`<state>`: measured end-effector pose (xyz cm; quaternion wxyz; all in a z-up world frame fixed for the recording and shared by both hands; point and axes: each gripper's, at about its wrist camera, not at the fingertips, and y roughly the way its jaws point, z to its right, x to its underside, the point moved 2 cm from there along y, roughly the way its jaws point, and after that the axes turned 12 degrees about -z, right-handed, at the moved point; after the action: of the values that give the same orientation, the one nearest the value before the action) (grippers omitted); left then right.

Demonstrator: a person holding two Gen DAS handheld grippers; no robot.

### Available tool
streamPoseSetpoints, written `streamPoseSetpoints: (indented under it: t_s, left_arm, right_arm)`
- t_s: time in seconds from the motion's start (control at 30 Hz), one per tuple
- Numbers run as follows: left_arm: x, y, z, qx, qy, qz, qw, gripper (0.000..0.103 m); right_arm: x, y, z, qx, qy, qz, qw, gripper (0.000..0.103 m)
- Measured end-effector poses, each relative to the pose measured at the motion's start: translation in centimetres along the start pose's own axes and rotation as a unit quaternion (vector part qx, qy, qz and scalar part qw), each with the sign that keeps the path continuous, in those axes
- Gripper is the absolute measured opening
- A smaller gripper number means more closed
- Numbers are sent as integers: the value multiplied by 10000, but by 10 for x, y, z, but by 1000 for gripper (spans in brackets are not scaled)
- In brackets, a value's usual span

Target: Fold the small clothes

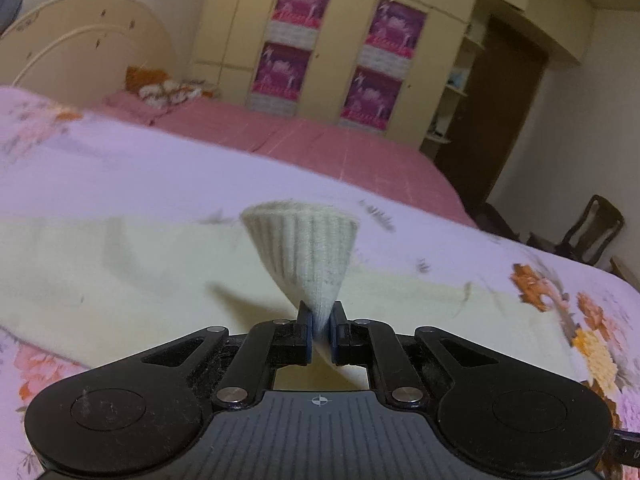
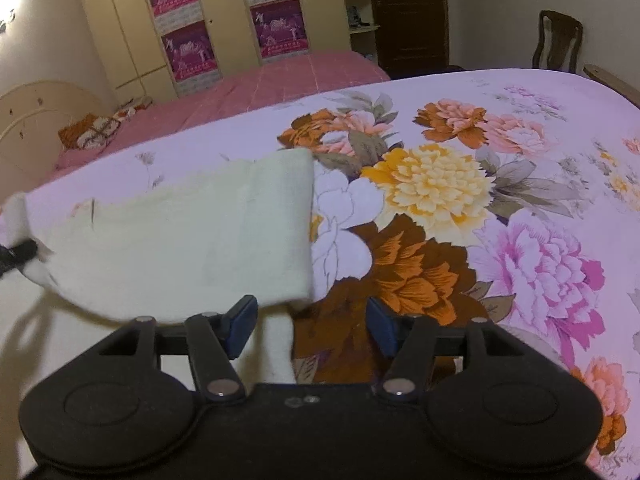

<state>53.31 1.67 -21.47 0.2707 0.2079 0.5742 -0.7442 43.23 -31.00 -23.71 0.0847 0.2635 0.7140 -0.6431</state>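
Observation:
A cream knitted garment [image 1: 120,272] lies flat on the floral bed cover [image 1: 560,320]. Its ribbed cuff [image 1: 304,240] fans up from the left gripper [image 1: 321,312], which is shut on the cuff's pinched end. In the right wrist view the same garment [image 2: 192,236] stretches leftward, with a straight edge at its right end. The right gripper [image 2: 312,312] stands open over the garment's near right corner. A narrow strip of the cream cloth [image 2: 280,344] hangs between its jaws, nearer the left pad [image 2: 240,328], and neither pad presses on it. A dark fingertip [image 2: 18,254] holds the cloth at the far left edge.
The floral cover [image 2: 440,184] spreads wide to the right of the garment. Behind it is a pink bed [image 1: 320,148] with a patterned pillow [image 1: 160,88] and a curved headboard [image 1: 80,40]. A wardrobe with purple posters [image 1: 332,40] lines the wall. A wooden chair [image 2: 556,44] stands beyond the far edge.

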Motion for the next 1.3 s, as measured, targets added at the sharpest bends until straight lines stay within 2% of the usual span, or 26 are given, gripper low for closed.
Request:
streamPoseSetpoints:
  t_s: [0.2,0.23,0.27,0.3,0.33,0.37,0.4,0.5,0.6,0.7,0.87,1.0,1.07,1.1,1.13,1.2,1.23,1.3]
  left_arm:
    - [12,20,-13,-88,-199,-285,9994,10]
    - [13,22,-16,-136,-227,-323,9991,22]
    - [14,20,-16,-195,-251,-315,9990,44]
    - [15,17,-19,-297,-261,-262,9989,59]
    - [17,10,-21,-405,-276,-172,9986,85]
    - [20,4,-24,-513,-303,-48,9982,91]
    - [22,-3,-29,-611,-308,41,9976,91]
    - [28,-15,-46,-786,-393,-72,9961,91]
    - [33,-26,-53,-575,-585,-191,9964,91]
    - [32,-28,-41,-300,-515,-209,9980,91]
    - [15,-12,-7,-36,-134,-44,9999,91]
    - [13,26,0,-270,134,-421,9987,91]
    - [15,36,0,-450,341,-390,9976,91]
    - [18,36,6,-535,499,-371,9966,91]
    - [20,35,9,-583,589,-369,9959,91]
    - [20,34,11,-592,627,-373,9956,91]
    - [20,33,11,-579,620,-370,9957,91]
    - [19,30,8,-573,622,-395,9956,91]
  right_arm:
    - [-3,12,-15,171,-399,12,9991,51]
    - [-5,14,-16,154,-423,8,9990,44]
    - [-8,15,-17,71,-424,-6,9991,38]
    - [-9,15,-17,-30,-420,-55,9991,19]
    - [-10,14,-17,-92,-404,-103,9991,17]
    - [-9,12,-16,-99,-413,-103,9990,16]
    - [-8,12,-14,-92,-407,-130,9990,14]
    - [0,8,-3,-131,-197,-200,9995,12]
    - [0,-5,2,-248,12,-62,9997,26]
    - [-9,-11,2,-418,154,109,9989,29]
    - [-39,14,0,-456,278,26,9986,34]
    - [-58,39,-3,-264,154,24,9995,44]
    - [-62,49,-5,-256,74,19,9996,46]
    - [-63,51,-6,-270,71,21,9996,43]
    - [-63,52,-6,-245,50,25,9997,29]
    - [-62,51,-4,-116,42,69,9999,11]
    - [-62,51,1,-47,153,104,9998,7]
    - [-61,51,7,-87,330,125,9993,7]
